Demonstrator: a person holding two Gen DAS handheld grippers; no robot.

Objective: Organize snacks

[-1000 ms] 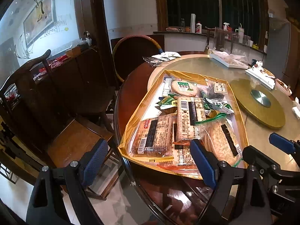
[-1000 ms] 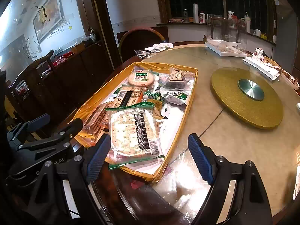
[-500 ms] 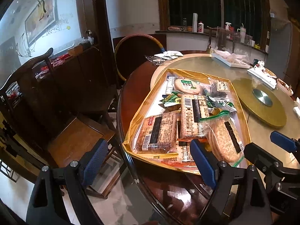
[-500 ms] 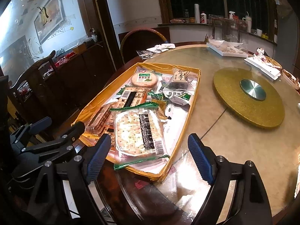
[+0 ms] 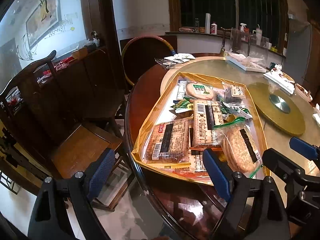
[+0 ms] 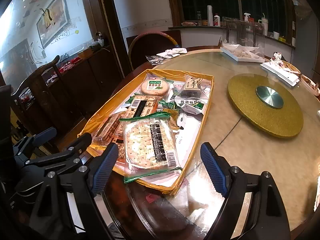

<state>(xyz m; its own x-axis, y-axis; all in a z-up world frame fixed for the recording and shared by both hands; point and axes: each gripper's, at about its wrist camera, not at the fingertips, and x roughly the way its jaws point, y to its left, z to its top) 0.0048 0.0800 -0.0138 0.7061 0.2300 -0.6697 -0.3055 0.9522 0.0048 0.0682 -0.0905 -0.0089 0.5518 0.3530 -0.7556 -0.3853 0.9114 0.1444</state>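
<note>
A shallow yellow-walled tray (image 5: pixel 152 118) (image 6: pixel 202 128) lies on the round table, full of snack packs. Among them are a brown cracker pack (image 5: pixel 168 142), a barcode cracker pack (image 5: pixel 208 124) (image 6: pixel 142 106), a clear cracker bag with a green strip (image 5: pixel 240 146) (image 6: pixel 150 144) and a round biscuit pack (image 5: pixel 199 91) (image 6: pixel 154 87). My left gripper (image 5: pixel 158 172) is open and empty, off the table's near-left edge. My right gripper (image 6: pixel 158 168) is open and empty, just short of the tray's near end, in front of the clear cracker bag.
A gold turntable (image 6: pixel 266 104) (image 5: pixel 280 108) sits mid-table, right of the tray. White trays (image 6: pixel 242 57) and wrappers (image 6: pixel 168 54) lie at the far side. A wooden chair (image 5: pixel 80 148) stands left of the table. A round-backed chair (image 5: pixel 148 60) stands behind it.
Both grippers have drawn back and swung slightly, so the tray sits a little further right and away in both views. Both stay open and empty. No pack has moved.
</note>
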